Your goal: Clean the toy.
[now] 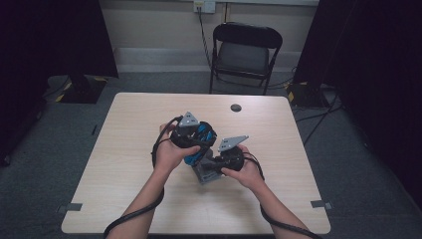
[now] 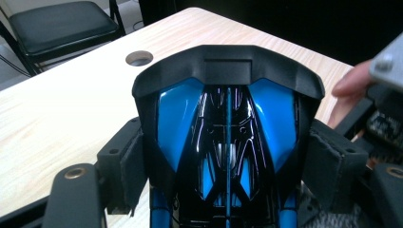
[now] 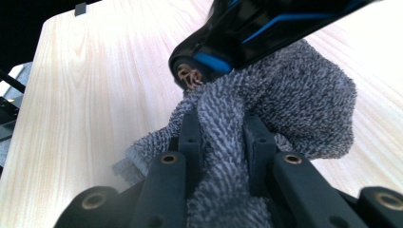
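Pale wooden table (image 1: 124, 149), grey cloth (image 1: 203, 172) on it.

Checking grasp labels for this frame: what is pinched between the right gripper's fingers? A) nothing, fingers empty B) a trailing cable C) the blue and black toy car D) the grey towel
D: in the right gripper view the right gripper has its fingers pressed on a fold of the grey towel, while the blue and black toy car sits in the left gripper.

No text, label, brand, number or sign can be read on anything shown.
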{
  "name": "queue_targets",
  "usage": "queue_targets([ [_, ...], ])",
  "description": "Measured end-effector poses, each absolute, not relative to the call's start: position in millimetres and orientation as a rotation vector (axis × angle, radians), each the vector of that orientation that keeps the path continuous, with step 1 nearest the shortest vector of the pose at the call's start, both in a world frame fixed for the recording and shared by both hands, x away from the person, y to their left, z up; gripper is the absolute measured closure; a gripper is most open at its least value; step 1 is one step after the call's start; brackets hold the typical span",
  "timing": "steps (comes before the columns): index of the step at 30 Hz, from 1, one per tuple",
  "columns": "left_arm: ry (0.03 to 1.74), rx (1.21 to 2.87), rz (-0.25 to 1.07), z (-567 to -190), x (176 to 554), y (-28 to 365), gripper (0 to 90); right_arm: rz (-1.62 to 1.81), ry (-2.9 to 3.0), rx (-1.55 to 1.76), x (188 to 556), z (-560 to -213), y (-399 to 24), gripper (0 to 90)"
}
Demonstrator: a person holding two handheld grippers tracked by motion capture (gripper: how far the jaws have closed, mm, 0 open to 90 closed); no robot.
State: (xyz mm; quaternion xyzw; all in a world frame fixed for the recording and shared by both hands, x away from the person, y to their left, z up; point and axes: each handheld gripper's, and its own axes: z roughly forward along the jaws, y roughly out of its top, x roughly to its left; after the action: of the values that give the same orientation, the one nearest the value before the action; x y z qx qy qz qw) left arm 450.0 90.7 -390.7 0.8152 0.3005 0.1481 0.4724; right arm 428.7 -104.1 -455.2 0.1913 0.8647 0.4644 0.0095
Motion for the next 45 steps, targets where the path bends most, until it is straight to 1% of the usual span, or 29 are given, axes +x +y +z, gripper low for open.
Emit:
queue_targets([
  [12, 0.757, 1.968, 0.365, -390, 452, 93, 25.5, 1.432, 2.751, 0.555, 425, -464, -93, 74.0],
  [21, 0.768, 1.936, 0.378, -389, 453, 97, 25.5, 1.368, 2.785, 0.521, 424, -465, -98, 73.9],
  [27, 0.77, 1.937, 0.383, -387, 450, 105, 25.5, 1.346, 2.751, 0.562, 431, -457, -114, 73.8],
  [34, 0.78, 1.962, 0.379, -395, 445, 116, 25.5, 1.349, 2.673, 0.663, 443, -445, -140, 73.7],
  [45, 0.776, 2.01, 0.374, -410, 440, 122, 25.5, 1.382, 2.613, 0.705, 452, -429, -151, 73.7],
])
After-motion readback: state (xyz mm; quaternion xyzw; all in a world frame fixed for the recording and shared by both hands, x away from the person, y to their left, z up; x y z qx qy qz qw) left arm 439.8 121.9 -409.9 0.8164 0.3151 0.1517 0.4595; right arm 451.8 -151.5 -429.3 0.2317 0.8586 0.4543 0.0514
